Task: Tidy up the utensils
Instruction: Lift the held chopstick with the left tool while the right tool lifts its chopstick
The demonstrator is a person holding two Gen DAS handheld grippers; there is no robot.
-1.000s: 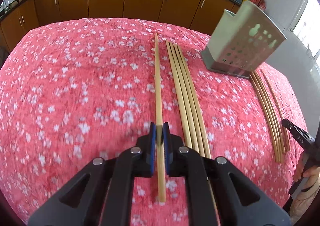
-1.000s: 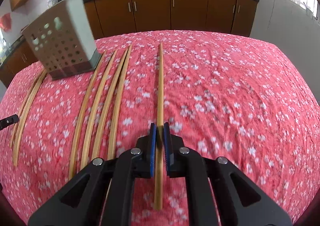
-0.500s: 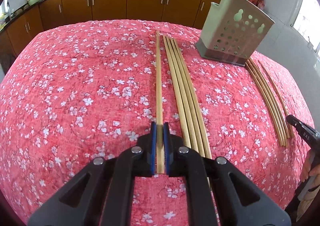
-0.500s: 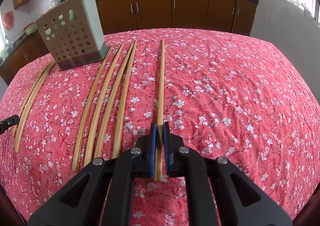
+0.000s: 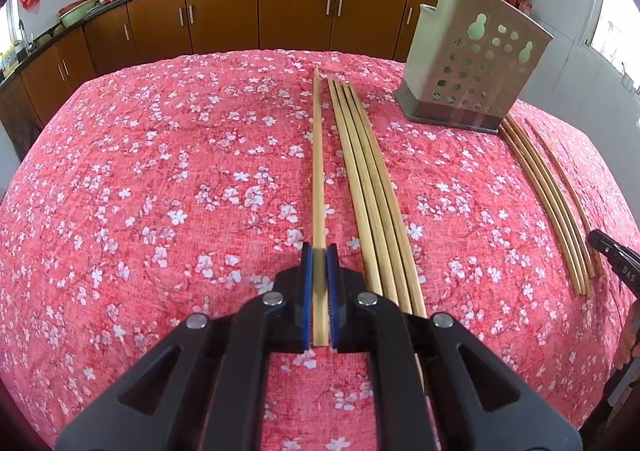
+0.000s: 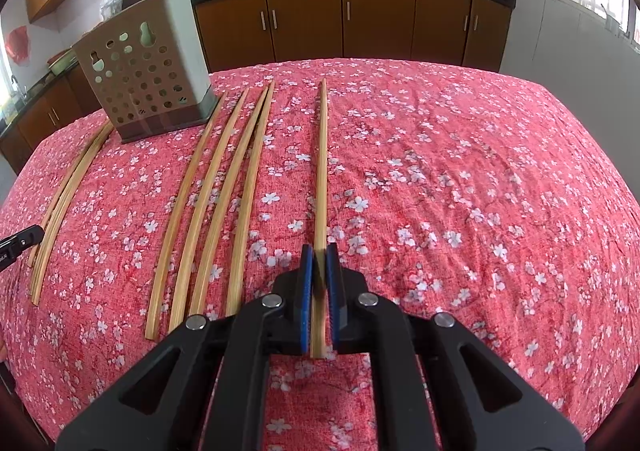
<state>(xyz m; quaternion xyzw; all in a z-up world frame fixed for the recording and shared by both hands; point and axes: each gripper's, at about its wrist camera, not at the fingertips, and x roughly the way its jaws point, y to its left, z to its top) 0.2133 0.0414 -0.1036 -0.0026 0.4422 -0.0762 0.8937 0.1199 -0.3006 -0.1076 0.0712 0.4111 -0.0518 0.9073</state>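
Both grippers are each pinching one chopstick near its near end right now: the left gripper (image 5: 319,251) is closed on a chopstick (image 5: 318,155), and the right gripper (image 6: 319,251) is clamped on its own chopstick (image 6: 321,163). The perforated holder (image 5: 476,67) is standing at the far side of the table (image 5: 140,171), between the loose groups of chopsticks (image 5: 368,179). My take: tilt each stick upright before lowering, and aim for the holder's open top.
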